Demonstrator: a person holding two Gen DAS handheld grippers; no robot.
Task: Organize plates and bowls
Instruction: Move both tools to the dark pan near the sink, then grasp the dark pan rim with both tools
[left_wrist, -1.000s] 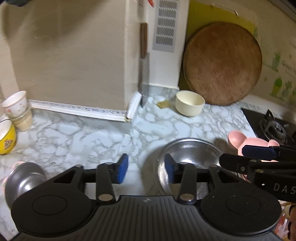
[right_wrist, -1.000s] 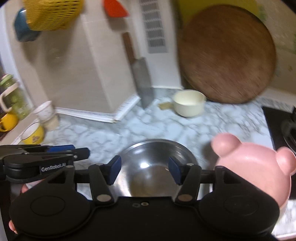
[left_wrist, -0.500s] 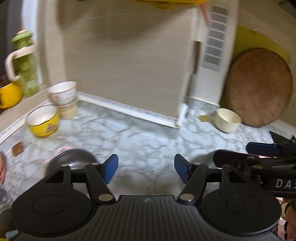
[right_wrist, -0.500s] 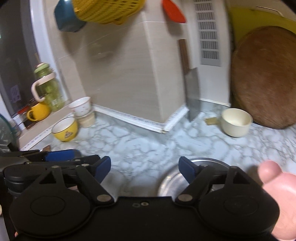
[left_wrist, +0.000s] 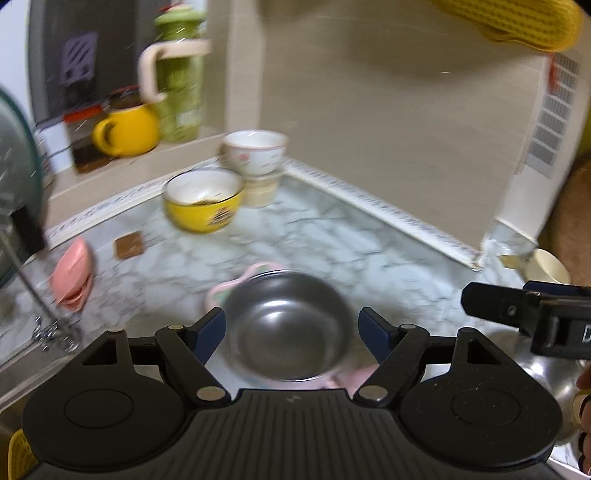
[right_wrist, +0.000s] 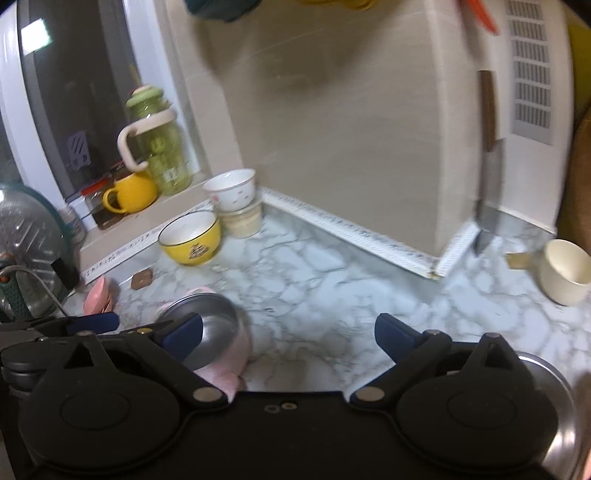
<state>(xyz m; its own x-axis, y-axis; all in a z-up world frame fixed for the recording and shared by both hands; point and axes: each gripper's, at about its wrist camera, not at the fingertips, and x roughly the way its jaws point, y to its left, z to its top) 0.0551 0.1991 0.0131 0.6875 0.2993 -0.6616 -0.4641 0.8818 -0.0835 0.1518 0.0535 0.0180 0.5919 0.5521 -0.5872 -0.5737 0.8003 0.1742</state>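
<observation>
Both grippers spread wide over the marble counter

The left gripper has just been opening; the steel bowl shows between its jaws, untouched, atop a pink dish. The right gripper, also just opening, holds nothing. A yellow bowl sits at eleven o'clock.

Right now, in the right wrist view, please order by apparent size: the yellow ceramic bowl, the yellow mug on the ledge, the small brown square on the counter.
1. yellow ceramic bowl
2. yellow mug, though it stands farther from the camera, so its true size is unsure
3. small brown square
</observation>
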